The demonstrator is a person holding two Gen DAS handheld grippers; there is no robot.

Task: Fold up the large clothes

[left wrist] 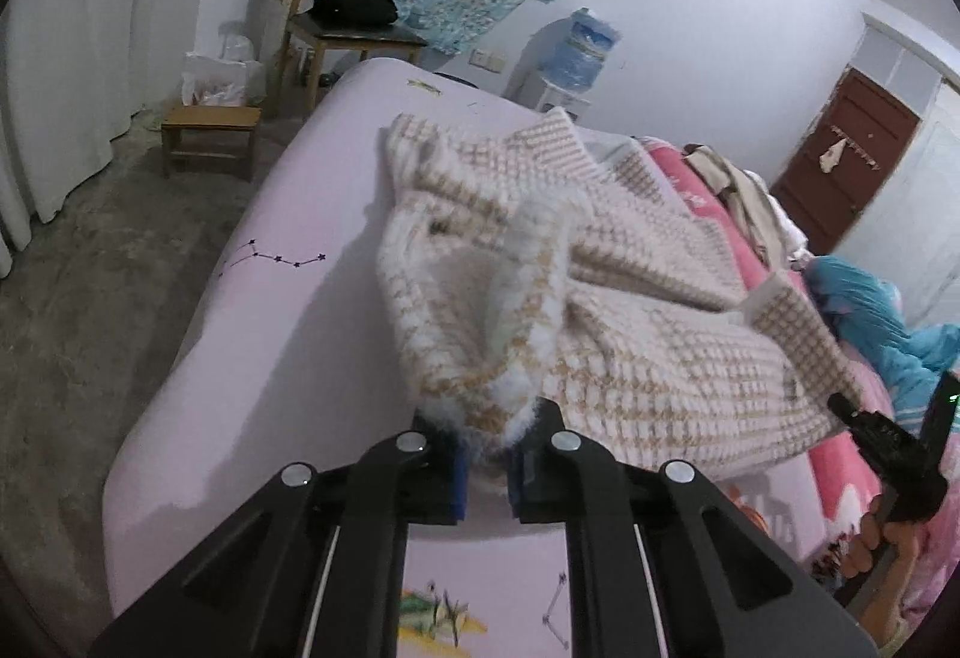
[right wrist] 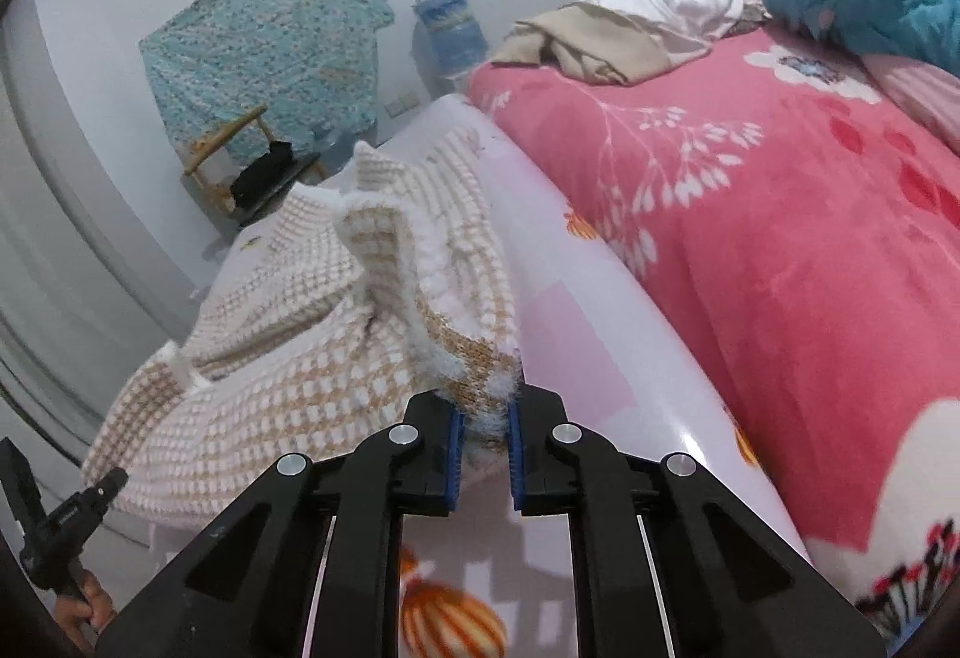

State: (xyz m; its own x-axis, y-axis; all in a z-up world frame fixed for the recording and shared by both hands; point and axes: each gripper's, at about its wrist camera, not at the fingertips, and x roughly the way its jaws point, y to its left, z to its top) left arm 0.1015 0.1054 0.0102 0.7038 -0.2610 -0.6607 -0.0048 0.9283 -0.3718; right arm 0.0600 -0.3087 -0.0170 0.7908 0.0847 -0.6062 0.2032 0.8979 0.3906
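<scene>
A fuzzy white and beige checked knit garment lies bunched on the pale pink bed sheet. My left gripper is shut on its near fluffy hem and holds that corner slightly raised. In the right wrist view the same garment spreads to the left, and my right gripper is shut on another fluffy corner of its hem. The right gripper also shows at the right edge of the left wrist view, and the left one at the lower left of the right wrist view.
A pink floral blanket covers the bed's right side, with crumpled clothes and a blue quilt beyond. A wooden chair, a stool and a water dispenser stand by the far wall. The bed's left edge drops to concrete floor.
</scene>
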